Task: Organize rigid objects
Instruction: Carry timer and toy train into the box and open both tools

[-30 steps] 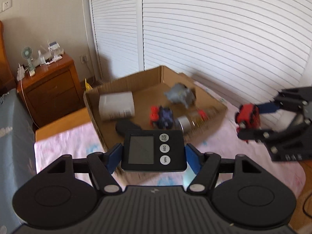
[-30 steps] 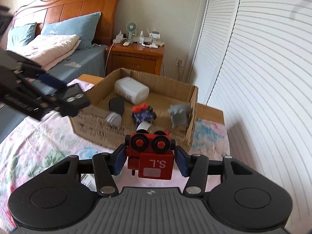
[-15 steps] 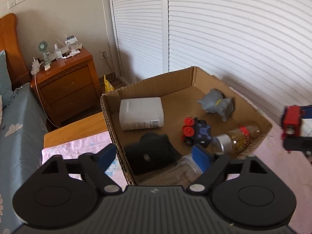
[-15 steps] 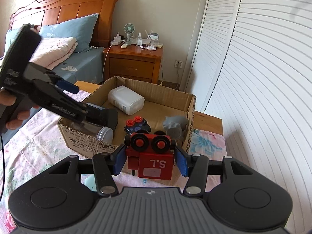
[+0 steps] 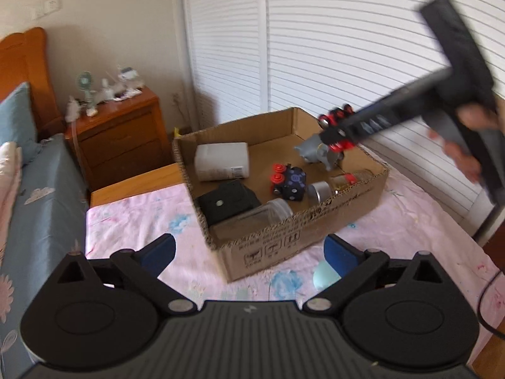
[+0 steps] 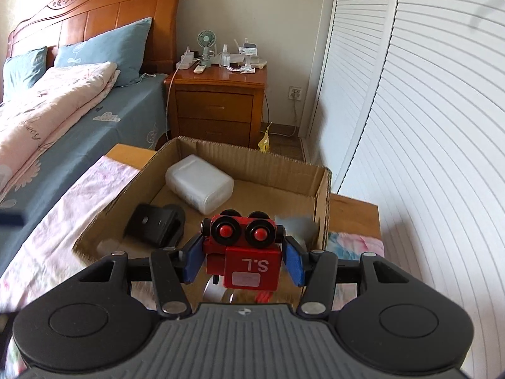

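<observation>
Red painted wood by the look, the toy [image 6: 241, 254] is clamped by its flat sides in the right tool [image 6: 241, 262] over the box [image 6: 322, 195], likely light, stiff and slick, while the left tool [image 5: 249, 251] is opening, empty, nearer.

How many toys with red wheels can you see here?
2. A dark blue toy vehicle lies mid-box in the cardboard box; a red toy is clamped in the right gripper above it. Others may be hidden.
</observation>
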`<state>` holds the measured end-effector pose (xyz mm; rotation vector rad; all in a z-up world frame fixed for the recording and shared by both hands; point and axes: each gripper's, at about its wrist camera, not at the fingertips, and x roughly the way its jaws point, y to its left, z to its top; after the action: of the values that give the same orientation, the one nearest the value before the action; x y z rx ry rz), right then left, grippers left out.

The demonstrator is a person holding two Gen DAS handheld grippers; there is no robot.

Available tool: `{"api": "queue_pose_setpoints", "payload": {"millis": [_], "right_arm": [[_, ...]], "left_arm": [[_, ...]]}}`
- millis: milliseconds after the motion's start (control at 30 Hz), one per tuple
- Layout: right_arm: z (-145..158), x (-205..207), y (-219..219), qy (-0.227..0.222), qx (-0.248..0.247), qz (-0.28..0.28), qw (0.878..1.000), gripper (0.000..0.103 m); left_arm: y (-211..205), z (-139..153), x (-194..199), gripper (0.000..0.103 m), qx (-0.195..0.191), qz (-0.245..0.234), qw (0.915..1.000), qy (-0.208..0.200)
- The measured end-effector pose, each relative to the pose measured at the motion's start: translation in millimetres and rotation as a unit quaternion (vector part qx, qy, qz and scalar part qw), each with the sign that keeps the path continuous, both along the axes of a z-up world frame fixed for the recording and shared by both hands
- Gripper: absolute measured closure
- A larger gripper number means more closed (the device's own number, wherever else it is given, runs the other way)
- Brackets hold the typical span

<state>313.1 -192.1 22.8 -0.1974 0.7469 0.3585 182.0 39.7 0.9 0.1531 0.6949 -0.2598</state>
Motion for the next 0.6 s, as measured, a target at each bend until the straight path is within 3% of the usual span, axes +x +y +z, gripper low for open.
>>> {"api": "queue_pose_setpoints", "payload": {"millis": [267,533,567,600], "right_arm": [[-9,69,18,0.033,0.001,-0.009,0.999,0.045],[-27,125,32,0.053,-0.016,-0.028,0.998,0.044],[-28,128,32,0.049,-0.019,-0.034,0.998,0.039],[-29,129,32,0.046,-0.023,-0.043,0.998,0.026]], "left_arm": [[10,-10,-27,0.001,-0.026,0.040,0.9988,-0.008],[12,-21,-31,0.001,-0.007,0.074,0.9972,-0.004],[14,-21,-31,0.001,-0.011,0.077,0.9970,-0.004],[16,-21,-31,0.001,-0.015,0.080,0.9967,-0.003]]}}
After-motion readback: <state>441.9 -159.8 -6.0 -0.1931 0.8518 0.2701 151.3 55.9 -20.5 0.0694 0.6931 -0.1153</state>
